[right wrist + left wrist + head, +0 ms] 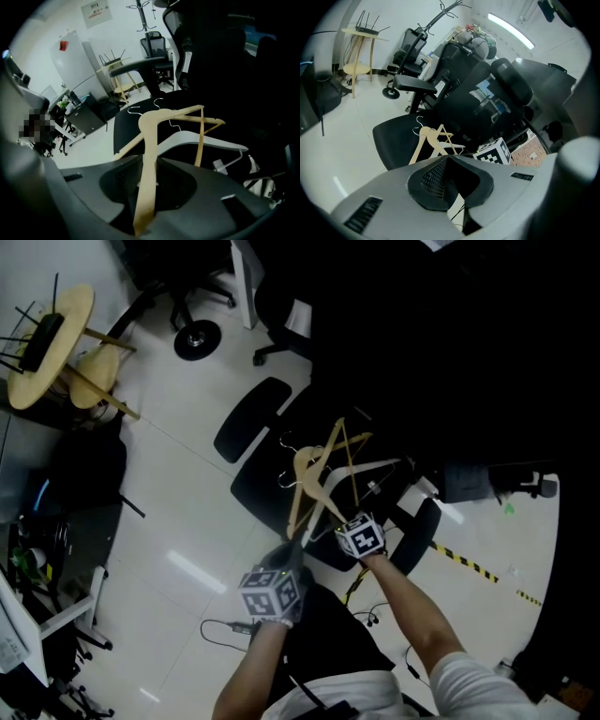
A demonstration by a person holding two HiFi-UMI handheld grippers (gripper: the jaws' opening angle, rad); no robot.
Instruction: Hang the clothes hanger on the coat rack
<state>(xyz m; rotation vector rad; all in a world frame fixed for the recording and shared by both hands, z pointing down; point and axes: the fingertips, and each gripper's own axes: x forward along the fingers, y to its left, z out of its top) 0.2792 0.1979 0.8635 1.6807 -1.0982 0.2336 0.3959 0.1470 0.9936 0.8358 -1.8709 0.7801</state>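
Right gripper [144, 190] is clamped on the hanger [151, 124] arm, hook end pointing away. The coat rack [140, 13] is well ahead, and the left gripper [448, 160] is closed and empty.

Checkered marker cubes [275, 593], white short sleeve [466, 679], pale grey left tool [449, 159]
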